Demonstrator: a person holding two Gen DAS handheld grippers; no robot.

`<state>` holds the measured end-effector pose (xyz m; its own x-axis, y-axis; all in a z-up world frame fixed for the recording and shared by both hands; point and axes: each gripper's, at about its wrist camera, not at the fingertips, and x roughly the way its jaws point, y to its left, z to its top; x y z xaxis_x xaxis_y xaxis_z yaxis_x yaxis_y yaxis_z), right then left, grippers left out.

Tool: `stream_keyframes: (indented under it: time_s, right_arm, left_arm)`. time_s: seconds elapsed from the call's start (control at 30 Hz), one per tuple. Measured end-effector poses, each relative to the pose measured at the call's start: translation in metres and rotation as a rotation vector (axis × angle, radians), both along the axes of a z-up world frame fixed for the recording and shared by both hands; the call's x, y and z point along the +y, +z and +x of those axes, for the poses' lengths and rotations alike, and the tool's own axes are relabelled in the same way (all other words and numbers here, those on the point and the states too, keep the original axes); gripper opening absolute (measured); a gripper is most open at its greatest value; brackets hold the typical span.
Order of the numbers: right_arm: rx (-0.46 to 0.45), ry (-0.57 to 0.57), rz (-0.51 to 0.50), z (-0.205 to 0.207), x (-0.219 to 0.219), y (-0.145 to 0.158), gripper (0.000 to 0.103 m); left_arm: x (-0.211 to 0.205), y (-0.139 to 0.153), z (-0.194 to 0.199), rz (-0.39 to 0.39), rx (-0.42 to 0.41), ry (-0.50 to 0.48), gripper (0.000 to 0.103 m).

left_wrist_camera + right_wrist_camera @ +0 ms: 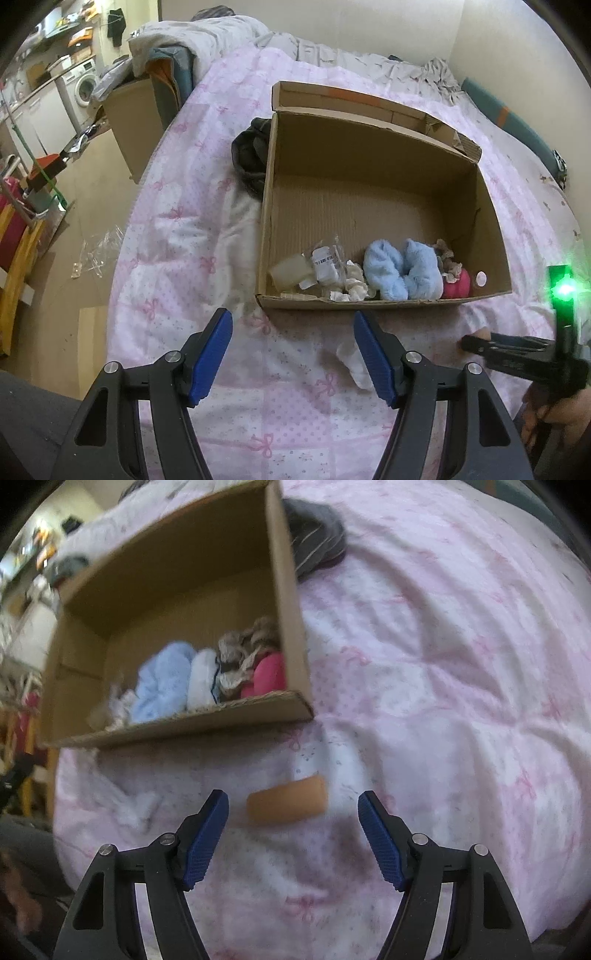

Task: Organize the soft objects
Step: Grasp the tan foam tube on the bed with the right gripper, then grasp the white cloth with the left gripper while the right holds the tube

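Note:
An open cardboard box [373,206] sits on a pink quilted bed. Along its near wall lie a pale sponge [290,273], crumpled white items [338,273], two light blue fluffy pieces [402,275], a lacy beige cloth [448,258] and a pink item [458,284]. My left gripper [293,354] is open and empty over the quilt, in front of the box. My right gripper [293,834] is open, hovering just above an orange-tan soft block [286,801] on the quilt before the box [177,602]. The right gripper also shows at the left view's right edge [480,341].
A dark striped garment [251,155] lies against the box's far left side, and shows in the right view [314,535]. A small white cloth [354,360] lies on the quilt [177,229] near my left gripper. The bed edge drops to the floor at left, with furniture beyond.

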<state>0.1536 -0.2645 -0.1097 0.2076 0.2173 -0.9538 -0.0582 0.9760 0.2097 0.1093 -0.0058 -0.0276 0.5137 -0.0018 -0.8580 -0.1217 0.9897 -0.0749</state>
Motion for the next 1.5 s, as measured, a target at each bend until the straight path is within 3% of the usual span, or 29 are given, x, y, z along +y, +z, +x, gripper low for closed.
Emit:
stream_keyframes:
  time_s: [0.07,0.13,0.23,0.27,0.3,0.43,0.57,0.7,1.0,1.27,1.47,1.5]
  right_arm:
    - [0.036,0.024,-0.023,0.005,0.006,-0.011,0.056]
    - [0.044,0.044,-0.050,0.009,0.011,-0.018,0.056]
    - [0.044,0.052,-0.069,0.012,0.013,-0.020,0.041]
    - [0.042,0.051,-0.065,0.012,0.012,-0.020,0.019]
    - [0.043,0.048,-0.056,0.014,0.010,-0.020,0.010]
    - [0.016,0.032,-0.002,0.013,0.002,-0.011,0.009]
    - [-0.048,-0.021,0.082,0.006,-0.015,0.011,0.009]
    - [-0.087,0.010,0.142,-0.006,-0.009,0.031,0.009]
    - [-0.102,-0.002,0.186,-0.018,0.001,0.034,0.010]
    - [-0.090,-0.029,0.202,-0.020,-0.010,0.034,0.010]
    - [-0.087,-0.007,0.194,-0.023,-0.007,0.034,0.010]
    - [-0.088,0.001,0.193,-0.024,-0.005,0.034,0.010]
  left_arm:
    - [0.001,-0.002,0.000,-0.017,0.012,0.002,0.065]
    - [0.001,-0.004,0.001,-0.032,0.029,0.000,0.065]
    - [0.003,-0.005,0.004,-0.057,0.041,0.007,0.065]
    - [0.005,-0.006,0.005,-0.069,0.046,0.011,0.065]
    - [0.007,-0.007,0.006,-0.086,0.056,0.018,0.065]
    - [0.010,-0.010,0.008,-0.137,0.081,0.037,0.065]
    - [0.013,-0.010,0.005,-0.126,0.081,0.045,0.065]
    - [0.010,-0.017,0.003,-0.105,0.097,0.041,0.065]
    - [-0.042,-0.048,0.004,-0.083,0.213,-0.168,0.065]
    - [-0.085,-0.085,0.016,0.029,0.297,-0.297,0.065]
    - [-0.089,-0.105,0.030,0.028,0.308,-0.289,0.064]
    - [-0.090,-0.106,0.032,0.038,0.300,-0.289,0.057]
